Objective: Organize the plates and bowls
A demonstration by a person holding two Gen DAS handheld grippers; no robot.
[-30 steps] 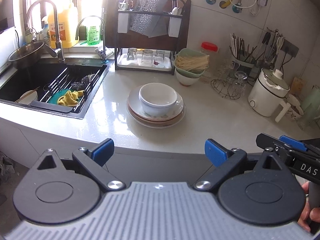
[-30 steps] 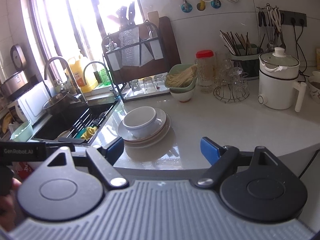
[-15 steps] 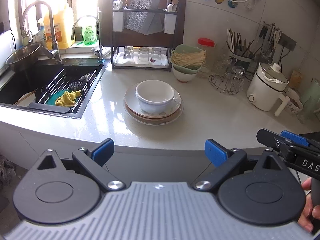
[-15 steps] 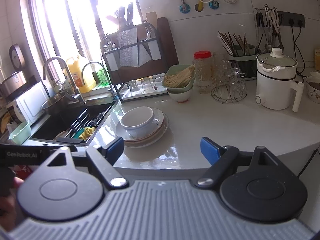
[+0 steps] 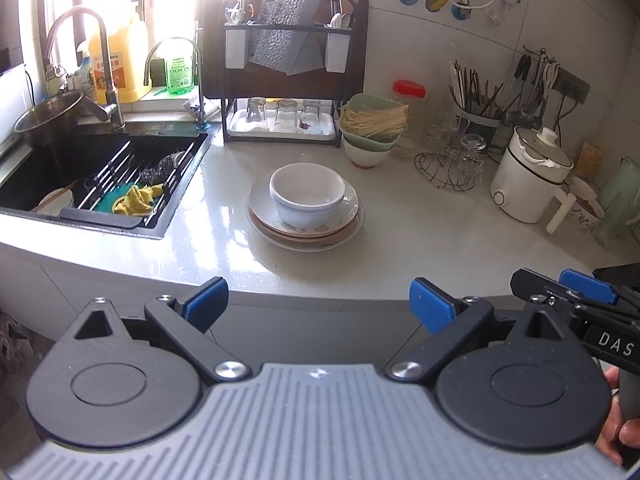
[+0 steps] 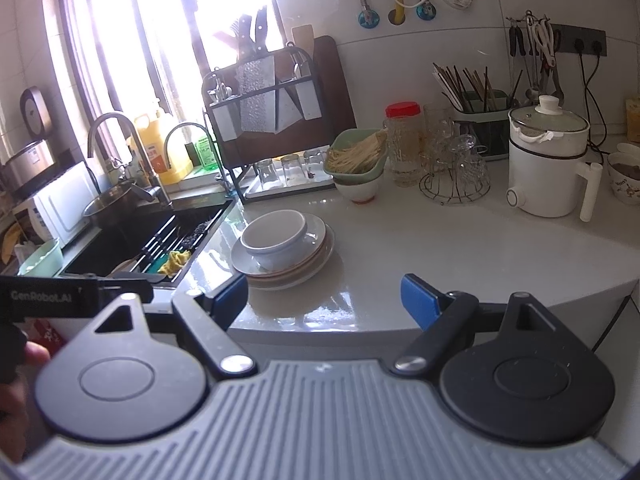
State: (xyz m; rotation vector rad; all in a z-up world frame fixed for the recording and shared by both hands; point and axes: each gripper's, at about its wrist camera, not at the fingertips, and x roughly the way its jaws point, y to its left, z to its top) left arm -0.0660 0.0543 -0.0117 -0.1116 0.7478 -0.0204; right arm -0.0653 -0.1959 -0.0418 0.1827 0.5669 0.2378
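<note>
A white bowl sits on a stack of plates in the middle of the pale counter; bowl and plates also show in the right wrist view. My left gripper is open and empty, held off the counter's front edge, short of the stack. My right gripper is open and empty, also in front of the edge, with the stack ahead and a little left. The right gripper shows at the left wrist view's right edge.
A black sink with a drain rack and yellow cloth lies left. A dark dish rack with glasses stands behind. A green bowl of noodles, a wire glass stand and a white electric pot stand at back right.
Both grippers have drawn back a little from the counter and stayed open. The bowl and plates have not moved.
</note>
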